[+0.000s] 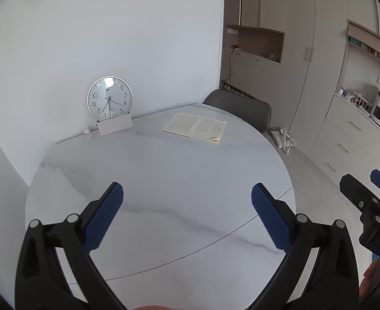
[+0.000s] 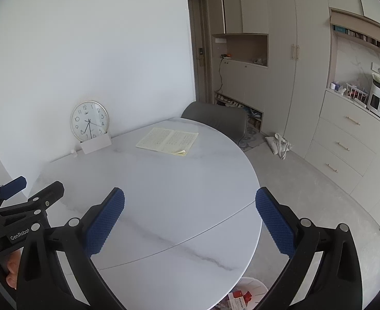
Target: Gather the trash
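Observation:
My left gripper (image 1: pixel 187 193) is open and empty above the near part of a round white marble table (image 1: pixel 164 170). My right gripper (image 2: pixel 190 199) is open and empty above the table's (image 2: pixel 164 180) near right edge. A white trash bin (image 2: pixel 246 293) holding red and white wrappers stands on the floor under the table's near right edge. An open yellowish booklet (image 1: pixel 195 127) lies at the far side of the table; it also shows in the right wrist view (image 2: pixel 168 140). No loose trash shows on the table.
A wall clock (image 1: pixel 109 97) leans on the wall behind a white card (image 1: pixel 115 127), with a tiny bottle (image 1: pixel 87 132) beside it. A grey chair (image 1: pixel 239 109) stands behind the table. A cloth bag (image 2: pixel 279 144) lies on the floor by beige cabinets (image 2: pixel 344 144).

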A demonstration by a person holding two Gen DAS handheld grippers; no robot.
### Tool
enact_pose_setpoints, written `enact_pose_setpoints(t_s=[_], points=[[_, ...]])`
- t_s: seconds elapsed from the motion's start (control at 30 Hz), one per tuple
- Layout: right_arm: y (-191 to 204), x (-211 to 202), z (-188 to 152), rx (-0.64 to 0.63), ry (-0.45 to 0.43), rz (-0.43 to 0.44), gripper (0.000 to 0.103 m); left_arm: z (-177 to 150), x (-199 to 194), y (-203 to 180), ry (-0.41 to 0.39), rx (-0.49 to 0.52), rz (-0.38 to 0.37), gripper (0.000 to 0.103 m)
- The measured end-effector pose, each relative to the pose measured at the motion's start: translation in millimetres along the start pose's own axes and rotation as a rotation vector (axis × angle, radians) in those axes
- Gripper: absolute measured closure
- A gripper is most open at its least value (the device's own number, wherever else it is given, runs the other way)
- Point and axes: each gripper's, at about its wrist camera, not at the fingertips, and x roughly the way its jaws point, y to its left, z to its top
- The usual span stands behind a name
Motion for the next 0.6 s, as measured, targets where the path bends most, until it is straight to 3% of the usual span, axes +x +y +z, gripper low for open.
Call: enact_pose_setpoints(t_s=[0.6], points=[[-1.0,4.9,-2.6,0.004,0.005,0.001,0.002,-2.0,1.8,-6.6,0.009,0.016,0.004,0.008]])
